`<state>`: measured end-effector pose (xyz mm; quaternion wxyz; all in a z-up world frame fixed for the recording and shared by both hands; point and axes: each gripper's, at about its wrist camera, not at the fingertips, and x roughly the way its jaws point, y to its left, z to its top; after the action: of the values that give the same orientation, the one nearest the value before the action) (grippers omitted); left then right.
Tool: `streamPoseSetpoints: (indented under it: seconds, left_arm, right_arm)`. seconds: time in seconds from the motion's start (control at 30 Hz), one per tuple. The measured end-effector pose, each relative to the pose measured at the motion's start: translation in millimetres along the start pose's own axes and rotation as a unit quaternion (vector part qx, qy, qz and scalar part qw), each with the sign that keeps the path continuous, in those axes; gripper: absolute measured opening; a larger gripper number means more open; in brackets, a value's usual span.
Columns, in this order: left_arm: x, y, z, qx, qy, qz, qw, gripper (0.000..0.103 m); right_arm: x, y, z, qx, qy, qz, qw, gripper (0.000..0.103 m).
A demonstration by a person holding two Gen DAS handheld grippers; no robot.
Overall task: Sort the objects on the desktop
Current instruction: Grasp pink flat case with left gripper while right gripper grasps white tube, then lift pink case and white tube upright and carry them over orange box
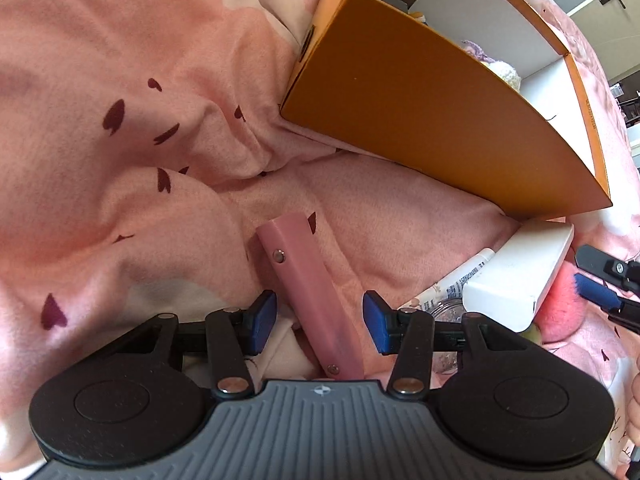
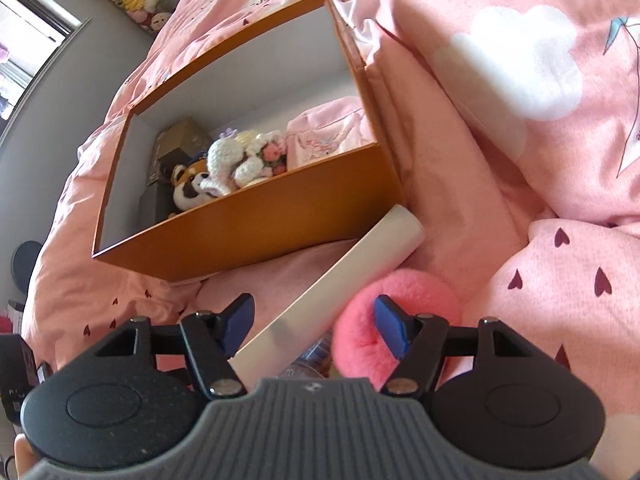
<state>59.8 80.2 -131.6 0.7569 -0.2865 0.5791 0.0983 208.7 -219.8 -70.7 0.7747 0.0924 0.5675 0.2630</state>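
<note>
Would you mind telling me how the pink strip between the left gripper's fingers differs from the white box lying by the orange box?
The pink strip is slim, flat and pink with two metal rivets; the white box is thicker, plain and white. The pink strip lies out on the bedding, apart from the orange box; the white box's far end reaches that box's corner. Both are long, lie on the pink bedding, and sit between open fingers, ungripped.

An orange box (image 2: pixel 256 224) with a white interior sits open on the pink bedspread, holding crocheted plush toys (image 2: pixel 236 160), a folded pink cloth (image 2: pixel 328 132) and a brown carton (image 2: pixel 176 140). Just outside its near wall lie a long white case (image 2: pixel 332 280) tilted against a fluffy pink pom-pom (image 2: pixel 360 332). A pink leather case (image 1: pixel 312 296) with two metal snaps lies flat on the bedspread, well apart from the box.
</note>
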Motion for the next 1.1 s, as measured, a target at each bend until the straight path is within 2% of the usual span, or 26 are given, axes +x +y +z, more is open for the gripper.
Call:
streamPoseSetpoints:
  seconds: [0.23, 0.37, 0.47, 0.57, 0.63, 0.73, 0.87, 1.1]
  left_arm:
    - [2, -7, -5, 0.025, -0.013, 0.006, 0.9996, 0.049]
    - [3, -9, -7, 0.039, -0.015, 0.011, 0.9991, 0.042]
    - [2, -8, -9, 0.04, -0.019, 0.007, 0.999, 0.041]
    - [1, -8, -9, 0.041, -0.026, 0.006, 0.9988, 0.034]
    - [-2, -7, -10, 0.044, -0.031, 0.0, 0.9986, 0.033]
    - [-4, -11, -11, 0.056, -0.037, 0.002, 0.9977, 0.032]
    - [-2, -12, -11, 0.061, -0.036, 0.006, 0.9975, 0.032]
    - [7, -9, -10, 0.048, -0.03, -0.003, 0.9984, 0.033]
  right_arm:
    - [29, -6, 7, 0.024, 0.021, -0.012, 0.999, 0.068]
    - [44, 2, 3, 0.006, 0.033, -0.022, 0.999, 0.068]
    - [49, 10, -1, -0.014, 0.032, -0.036, 0.999, 0.064]
    - [46, 16, -5, -0.031, 0.032, -0.033, 0.998, 0.057]
    - [44, 23, -9, -0.054, 0.037, -0.024, 0.998, 0.045]
    - [45, 39, -16, -0.094, 0.048, -0.007, 0.994, 0.039]
    - [54, 50, -22, -0.124, 0.052, -0.013, 0.991, 0.037]
    - [66, 49, -27, -0.116, 0.072, -0.002, 0.991, 0.036]
